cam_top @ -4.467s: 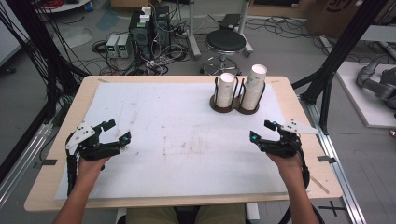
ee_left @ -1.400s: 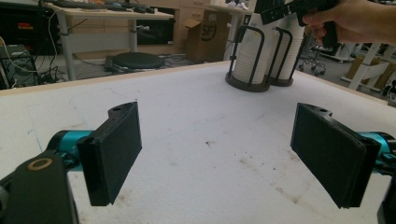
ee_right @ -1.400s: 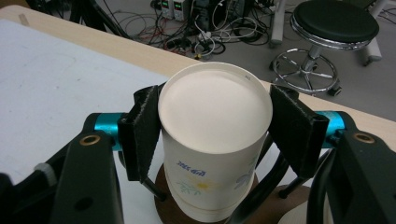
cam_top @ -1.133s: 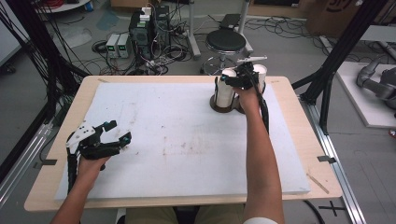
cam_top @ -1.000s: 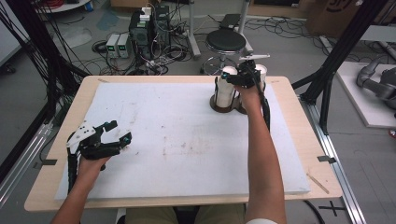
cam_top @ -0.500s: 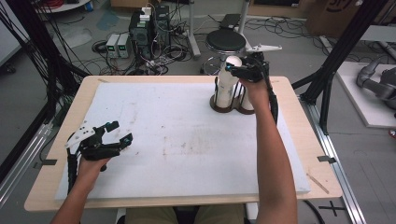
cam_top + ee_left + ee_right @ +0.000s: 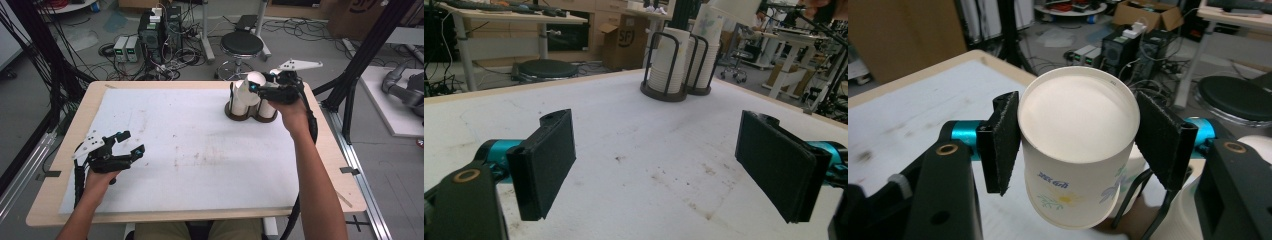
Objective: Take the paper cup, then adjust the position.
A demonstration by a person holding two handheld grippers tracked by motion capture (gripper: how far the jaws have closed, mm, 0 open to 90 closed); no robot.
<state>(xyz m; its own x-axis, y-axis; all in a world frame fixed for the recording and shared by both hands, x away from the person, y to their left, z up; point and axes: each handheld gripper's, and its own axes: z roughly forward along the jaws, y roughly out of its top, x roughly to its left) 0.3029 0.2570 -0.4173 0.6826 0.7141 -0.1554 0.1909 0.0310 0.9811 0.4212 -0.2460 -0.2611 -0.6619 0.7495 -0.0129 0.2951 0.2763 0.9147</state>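
Paper cup held above the cup holder at the far right of the tabletop.

The paper cup (image 7: 1075, 155) sits bottom-up between the closed pads of the right gripper (image 7: 1078, 140), clamped on both sides; this view shows its blue and yellow print. The high view shows it above the cup holder (image 7: 248, 111). The left gripper (image 7: 664, 165) rests with jaws wide apart, empty, over the tabletop (image 7: 200, 150).

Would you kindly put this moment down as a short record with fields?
Right claw: shut on a paper cup, upside down, lifted above the stacks
Left claw: open, empty, low over the table
Cup stacks: two, in a dark wire holder at the table's far right
Cup print: flowers and blue lettering
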